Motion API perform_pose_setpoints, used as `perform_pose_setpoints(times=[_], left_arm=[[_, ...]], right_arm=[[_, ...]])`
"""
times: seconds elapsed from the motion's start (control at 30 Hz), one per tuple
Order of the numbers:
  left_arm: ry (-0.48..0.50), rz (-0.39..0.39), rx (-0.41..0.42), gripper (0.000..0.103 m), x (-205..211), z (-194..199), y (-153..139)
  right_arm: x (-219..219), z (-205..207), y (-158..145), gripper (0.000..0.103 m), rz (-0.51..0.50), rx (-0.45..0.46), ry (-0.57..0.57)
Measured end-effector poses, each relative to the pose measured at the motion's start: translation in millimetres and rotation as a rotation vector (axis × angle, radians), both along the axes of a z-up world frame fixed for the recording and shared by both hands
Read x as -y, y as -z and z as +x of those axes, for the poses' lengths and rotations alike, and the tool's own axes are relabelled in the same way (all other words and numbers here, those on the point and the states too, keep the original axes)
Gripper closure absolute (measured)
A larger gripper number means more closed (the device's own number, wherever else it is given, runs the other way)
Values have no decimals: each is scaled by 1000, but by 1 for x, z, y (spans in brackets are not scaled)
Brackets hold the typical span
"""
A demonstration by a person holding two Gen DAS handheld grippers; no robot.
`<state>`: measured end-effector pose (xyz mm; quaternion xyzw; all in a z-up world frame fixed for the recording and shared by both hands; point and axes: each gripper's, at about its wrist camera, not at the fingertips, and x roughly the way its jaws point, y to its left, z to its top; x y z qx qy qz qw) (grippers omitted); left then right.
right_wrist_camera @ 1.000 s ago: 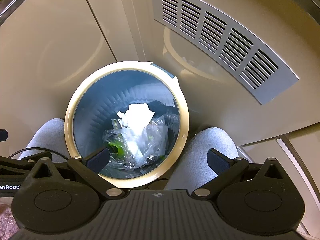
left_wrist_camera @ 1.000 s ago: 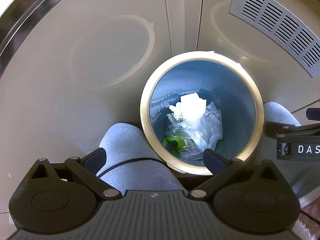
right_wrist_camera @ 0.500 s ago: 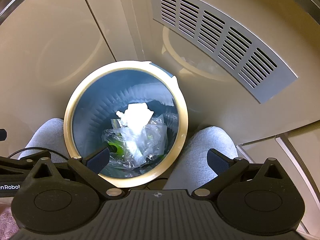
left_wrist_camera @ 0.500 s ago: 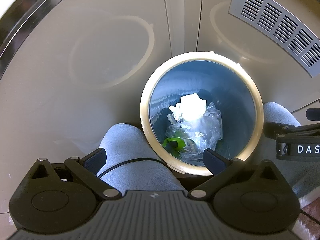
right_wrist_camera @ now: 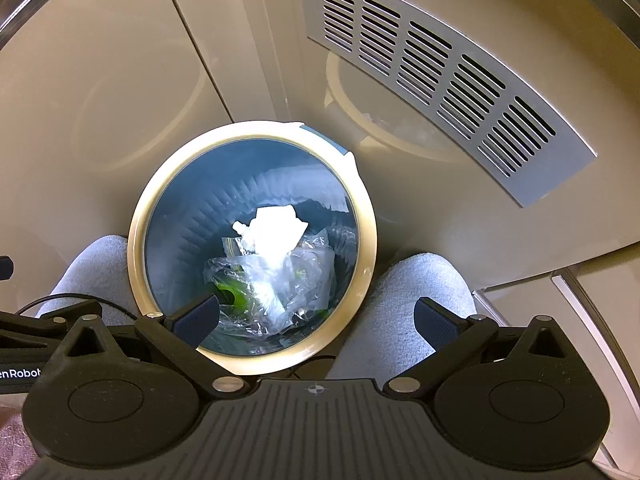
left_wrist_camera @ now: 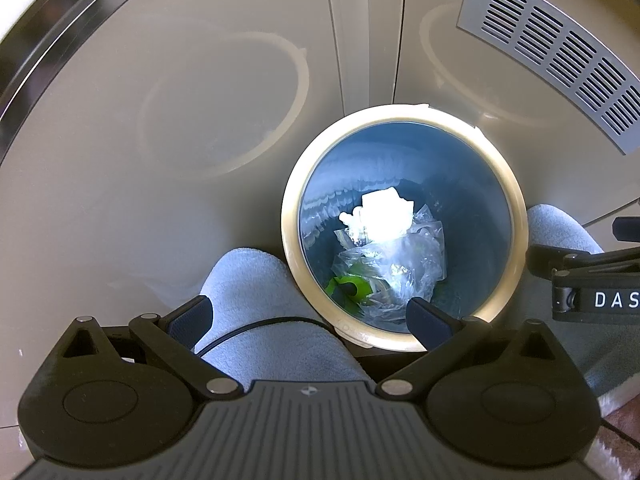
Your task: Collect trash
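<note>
A round blue trash bin with a cream rim (left_wrist_camera: 516, 216) (right_wrist_camera: 370, 216) stands on the floor below both grippers. Inside lie a crumpled white paper (left_wrist_camera: 384, 216) (right_wrist_camera: 276, 228), clear plastic wrap (left_wrist_camera: 404, 268) (right_wrist_camera: 292, 280) and a green piece (left_wrist_camera: 348, 286) (right_wrist_camera: 234, 292). My left gripper (left_wrist_camera: 308, 316) is open and empty, above the bin's near left rim. My right gripper (right_wrist_camera: 320, 318) is open and empty, above the bin's near right rim. The right gripper's body shows at the right edge of the left wrist view (left_wrist_camera: 592, 284).
The person's knees in light blue cloth (left_wrist_camera: 256, 300) (right_wrist_camera: 408, 312) flank the bin. Beige cabinet doors (left_wrist_camera: 180, 100) (right_wrist_camera: 100, 80) stand behind the bin, with a grey slatted vent panel (left_wrist_camera: 560, 48) (right_wrist_camera: 440, 72) at upper right. A black cable (left_wrist_camera: 256, 328) crosses the left knee.
</note>
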<state>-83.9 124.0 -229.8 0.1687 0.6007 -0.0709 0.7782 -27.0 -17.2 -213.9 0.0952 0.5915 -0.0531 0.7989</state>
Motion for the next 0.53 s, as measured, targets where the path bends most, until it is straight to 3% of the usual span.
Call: perform_pose_setpoints(times=[0.53], left_arm=[[2, 6, 8, 0, -1, 0, -1]], right_arm=[[-1, 0, 0, 0, 0, -1, 1]])
